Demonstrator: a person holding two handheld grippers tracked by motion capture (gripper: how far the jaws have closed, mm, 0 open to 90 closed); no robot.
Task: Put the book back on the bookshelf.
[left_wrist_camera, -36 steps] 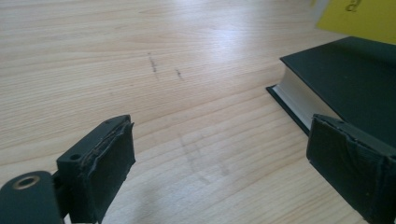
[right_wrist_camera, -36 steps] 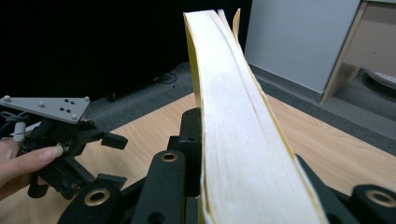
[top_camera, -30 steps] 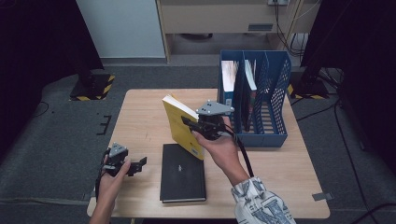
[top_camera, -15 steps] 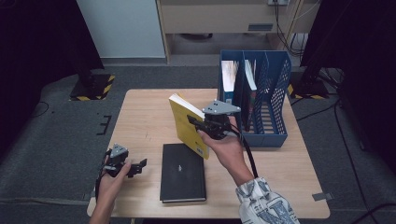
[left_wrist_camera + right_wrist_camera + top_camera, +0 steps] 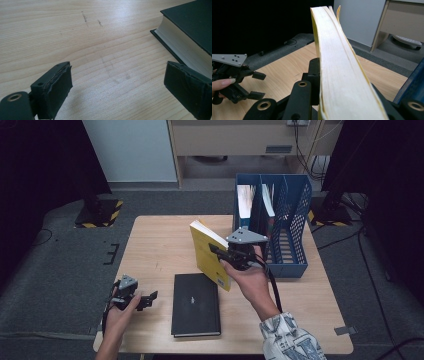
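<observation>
You're pinching the yellow book [image 5: 210,255] in the right gripper [image 5: 231,256], holding it upright just left of the blue file rack [image 5: 295,240], gripping near its stiffer spine since the floppy pages are bowing, while the left gripper [image 5: 145,300] is idling spread.

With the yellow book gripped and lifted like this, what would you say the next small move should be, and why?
Probably carry the yellow book a little further toward the blue file rack. The right gripper is shut on it, holding it upright above the table, and the rack's rightmost slot looks free. The left gripper is open beside the black book.
</observation>
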